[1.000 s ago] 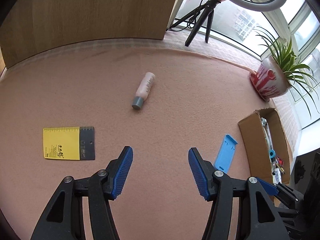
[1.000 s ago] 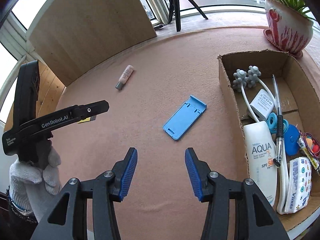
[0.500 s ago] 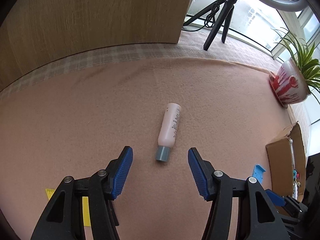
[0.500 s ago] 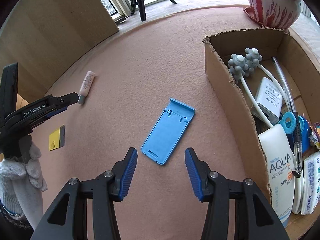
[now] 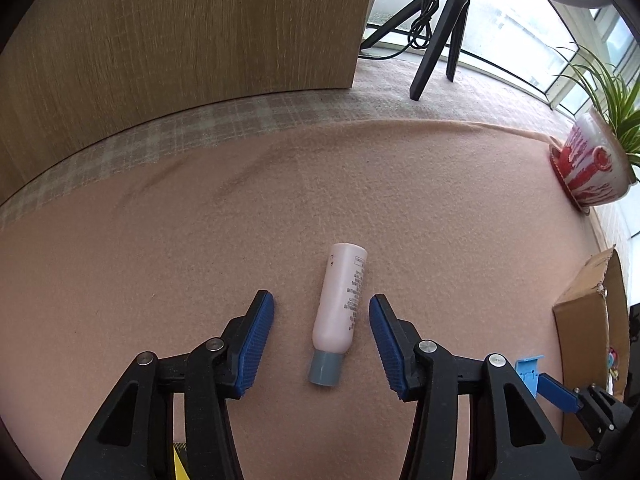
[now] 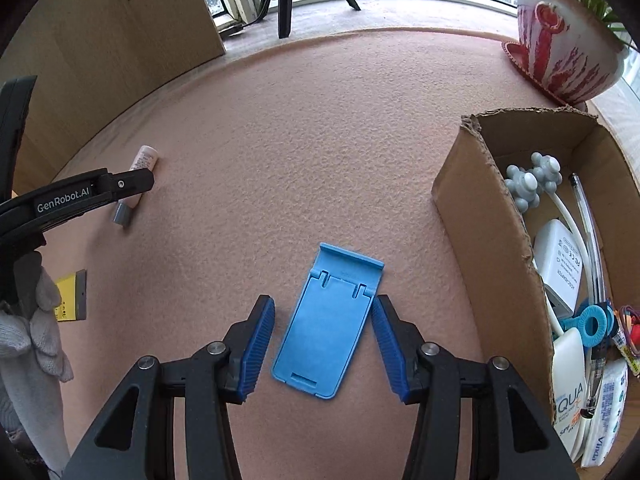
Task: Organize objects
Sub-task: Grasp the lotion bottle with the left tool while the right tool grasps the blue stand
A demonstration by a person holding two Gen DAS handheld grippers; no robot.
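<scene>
A pink bottle with a grey cap [image 5: 340, 308] lies on the pink felt, cap toward me. My left gripper [image 5: 321, 326] is open with its jaws on either side of the bottle, not touching it. A blue phone stand [image 6: 328, 320] lies flat on the felt. My right gripper [image 6: 322, 330] is open with its jaws on either side of the stand. The bottle [image 6: 136, 184] also shows in the right wrist view, partly hidden by the left gripper's body. A cardboard box [image 6: 472, 216] at the right holds several items.
A yellow and grey card [image 6: 72, 296] lies at the left. A red and white plant pot [image 6: 560, 52] stands beyond the box. A wooden panel [image 5: 180, 40] and a tripod [image 5: 436, 32] stand at the back. The box edge [image 5: 584, 304] shows at the right.
Both grippers have moved forward and down. The left now brackets the pink bottle, the right brackets the blue stand. Both stayed open.
</scene>
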